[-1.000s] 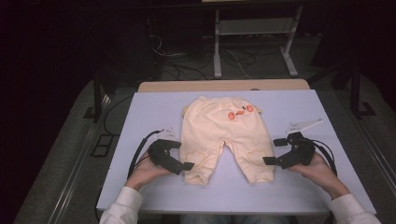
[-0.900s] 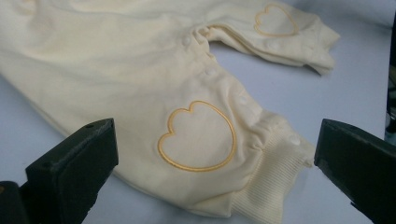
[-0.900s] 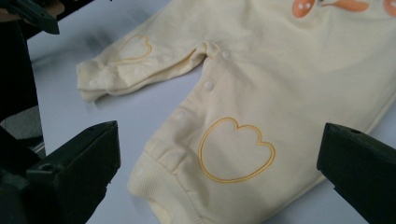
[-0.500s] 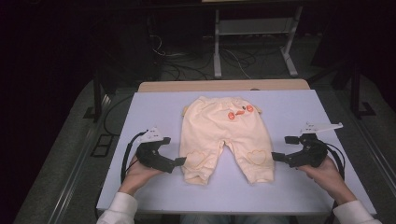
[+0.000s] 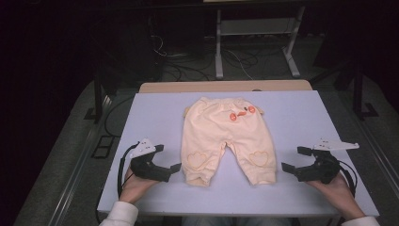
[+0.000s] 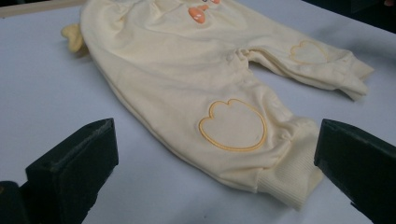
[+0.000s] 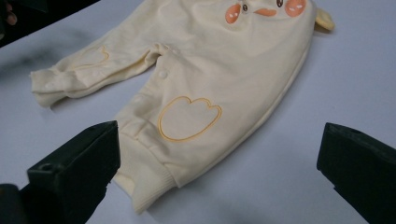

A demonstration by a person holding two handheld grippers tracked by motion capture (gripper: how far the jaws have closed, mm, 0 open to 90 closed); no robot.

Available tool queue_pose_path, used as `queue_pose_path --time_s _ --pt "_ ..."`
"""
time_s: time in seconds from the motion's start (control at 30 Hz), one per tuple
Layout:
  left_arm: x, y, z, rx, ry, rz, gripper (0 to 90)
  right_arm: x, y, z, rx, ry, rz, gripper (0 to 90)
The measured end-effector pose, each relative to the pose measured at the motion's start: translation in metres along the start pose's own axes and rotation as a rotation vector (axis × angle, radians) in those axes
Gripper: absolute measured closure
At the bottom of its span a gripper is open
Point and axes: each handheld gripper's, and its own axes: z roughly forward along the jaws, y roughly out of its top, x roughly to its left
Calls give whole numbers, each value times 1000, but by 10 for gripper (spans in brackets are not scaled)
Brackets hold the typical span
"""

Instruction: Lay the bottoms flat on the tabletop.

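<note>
Pale yellow baby trousers lie flat in the middle of the white table, waist toward the far edge, legs toward the person. They carry an orange face print near the waist and an outlined patch on each knee. My left gripper stands open just left of the left leg cuff, holding nothing. Right of the other leg cuff my right gripper is open too, a short gap away from the cloth.
The table's front edge runs just below both hands. A wooden board borders the far edge. Beyond it are a metal stand and cables on the dark floor. Bare tabletop lies on both sides of the trousers.
Both grippers have drawn outward, away from the leg cuffs, the left one to the left and the right one to the right. The trousers lie as before.
</note>
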Motion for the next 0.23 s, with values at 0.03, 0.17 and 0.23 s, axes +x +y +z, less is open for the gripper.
queue_pose_path --time_s 0.03,0.17,0.23 --pt "-1 -1 0 -6 1 -1 0 0 -1 0 -1 1 2 0" --pt "-4 -4 0 -11 2 2 0 1 -3 0 -14 4 -6 0" --pt "-3 -6 0 -10 5 2 0 0 -4 1 -15 13 -6 0"
